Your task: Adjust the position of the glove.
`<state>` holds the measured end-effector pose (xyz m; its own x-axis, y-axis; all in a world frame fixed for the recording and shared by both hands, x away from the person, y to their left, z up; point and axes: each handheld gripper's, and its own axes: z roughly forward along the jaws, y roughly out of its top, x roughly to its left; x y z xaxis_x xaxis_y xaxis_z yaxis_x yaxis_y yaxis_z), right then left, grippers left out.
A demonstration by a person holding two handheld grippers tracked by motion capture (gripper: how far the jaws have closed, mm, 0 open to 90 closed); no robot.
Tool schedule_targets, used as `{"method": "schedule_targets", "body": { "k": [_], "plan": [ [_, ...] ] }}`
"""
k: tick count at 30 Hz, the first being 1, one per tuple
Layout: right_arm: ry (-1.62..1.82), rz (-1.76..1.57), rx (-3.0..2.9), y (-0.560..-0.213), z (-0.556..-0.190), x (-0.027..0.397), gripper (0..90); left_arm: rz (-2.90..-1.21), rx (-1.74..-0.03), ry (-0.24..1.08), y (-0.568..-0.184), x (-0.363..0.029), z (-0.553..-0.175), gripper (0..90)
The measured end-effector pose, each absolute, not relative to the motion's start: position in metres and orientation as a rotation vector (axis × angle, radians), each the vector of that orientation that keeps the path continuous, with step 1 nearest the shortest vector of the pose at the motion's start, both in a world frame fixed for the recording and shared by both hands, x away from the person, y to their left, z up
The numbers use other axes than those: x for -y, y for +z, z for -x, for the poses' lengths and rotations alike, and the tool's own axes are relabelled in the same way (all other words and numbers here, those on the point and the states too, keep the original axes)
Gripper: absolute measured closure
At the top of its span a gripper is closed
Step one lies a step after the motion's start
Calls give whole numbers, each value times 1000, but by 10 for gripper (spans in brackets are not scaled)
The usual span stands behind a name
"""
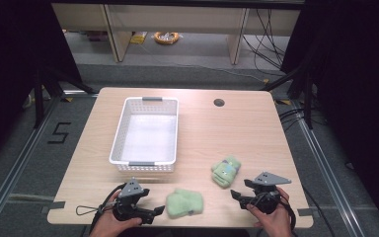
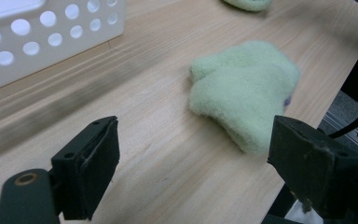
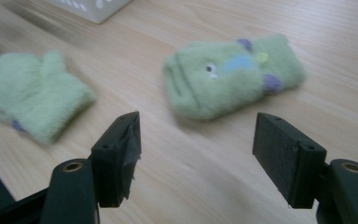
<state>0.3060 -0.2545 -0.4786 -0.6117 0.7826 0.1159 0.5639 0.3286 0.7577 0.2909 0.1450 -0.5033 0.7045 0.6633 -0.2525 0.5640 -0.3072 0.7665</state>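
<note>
Progress nil by appearance: both green fleece mittens (image 1: pixel 184 203) (image 1: pixel 226 172) lie on the desk (image 1: pixel 237 133) near its front edge, white basket (image 1: pixel 128 118) empty, left claw (image 1: pixel 159 211) and right claw (image 1: pixel 235 195) wide open, holding nothing.

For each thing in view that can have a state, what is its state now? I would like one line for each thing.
White basket: upright on the table, nothing inside.
Plain green mitten: lying flat near the table's front edge, not held.
Patterned green mitten: lying flat, decorated side up, not held.
Left gripper: jaws open, nothing between them.
Right gripper: jaws open, nothing between them.
</note>
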Motion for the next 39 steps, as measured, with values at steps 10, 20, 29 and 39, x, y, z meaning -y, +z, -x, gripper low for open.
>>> {"method": "schedule_targets", "body": {
  "k": [10, 20, 29, 39],
  "plan": [
    [1173, -1101, -2421, -476, -302, 219, 448, -1996, -928, 88, -505, -134, -290, 187],
    [1172, -993, -2508, -478, -307, 186, 581, -1985, -939, 48, -506, -126, -294, 320],
    [1125, -961, -2590, -487, -317, 160, 602, -2026, -946, 44, -508, -110, -297, 397],
    [1126, -1003, -2667, -503, -326, 150, 698, -2056, -906, 42, -512, -110, -297, 625]
  ]
}}
